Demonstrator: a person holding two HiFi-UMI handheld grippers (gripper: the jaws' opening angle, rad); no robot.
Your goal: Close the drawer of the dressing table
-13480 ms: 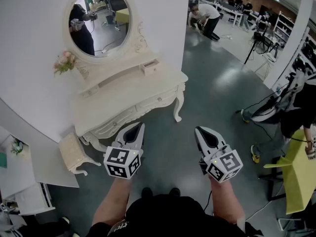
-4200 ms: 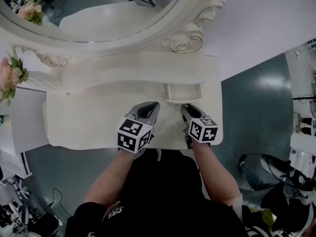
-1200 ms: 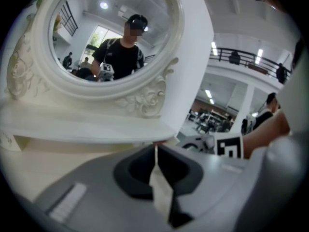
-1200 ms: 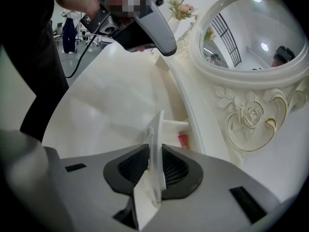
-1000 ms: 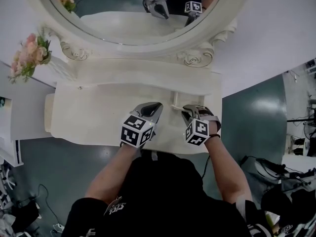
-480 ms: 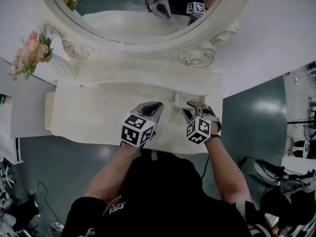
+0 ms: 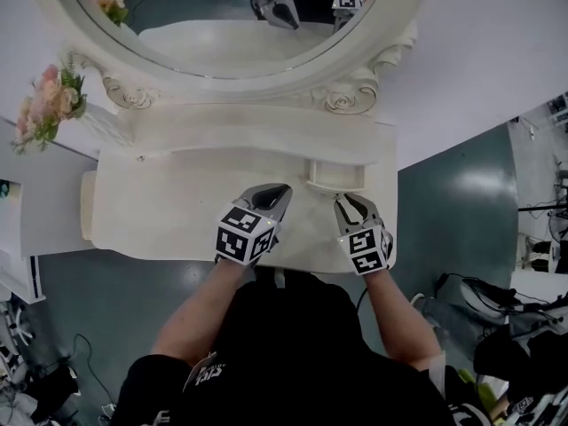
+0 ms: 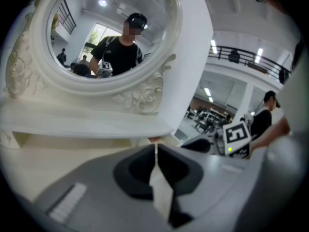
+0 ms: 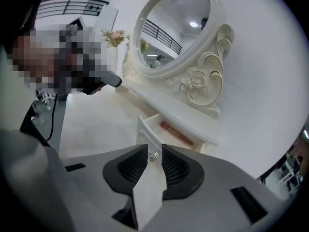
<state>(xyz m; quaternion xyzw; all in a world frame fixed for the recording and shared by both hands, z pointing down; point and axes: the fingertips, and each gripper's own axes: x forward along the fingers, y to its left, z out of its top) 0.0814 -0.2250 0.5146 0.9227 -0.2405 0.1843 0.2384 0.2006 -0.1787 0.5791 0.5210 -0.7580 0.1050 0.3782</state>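
The cream dressing table (image 7: pixel 169 207) has a small drawer (image 7: pixel 335 174) standing pulled out under its back shelf. In the right gripper view the drawer (image 9: pixel 146 129) holds a red flat item (image 9: pixel 176 132), and its small metal knob (image 9: pixel 153 156) sits between the tips of my right gripper (image 9: pixel 154 154). Those jaws are closing, with a gap still showing on both sides of the knob. In the head view the right gripper (image 7: pixel 351 204) hovers just in front of the drawer. My left gripper (image 7: pixel 273 195) rests shut and empty over the tabletop, its tips (image 8: pixel 155 148) together.
An oval mirror (image 7: pixel 231 16) in a carved frame rises behind the shelf and reflects both grippers. Pink flowers (image 7: pixel 49 105) stand at the table's left end. Grey floor (image 7: pixel 461 193) lies right of the table, with cables and gear at the far right.
My right gripper has rolled from lying on its side to upright and drawn back a little from the drawer, so the drawer's inside now shows. The left gripper has not moved.
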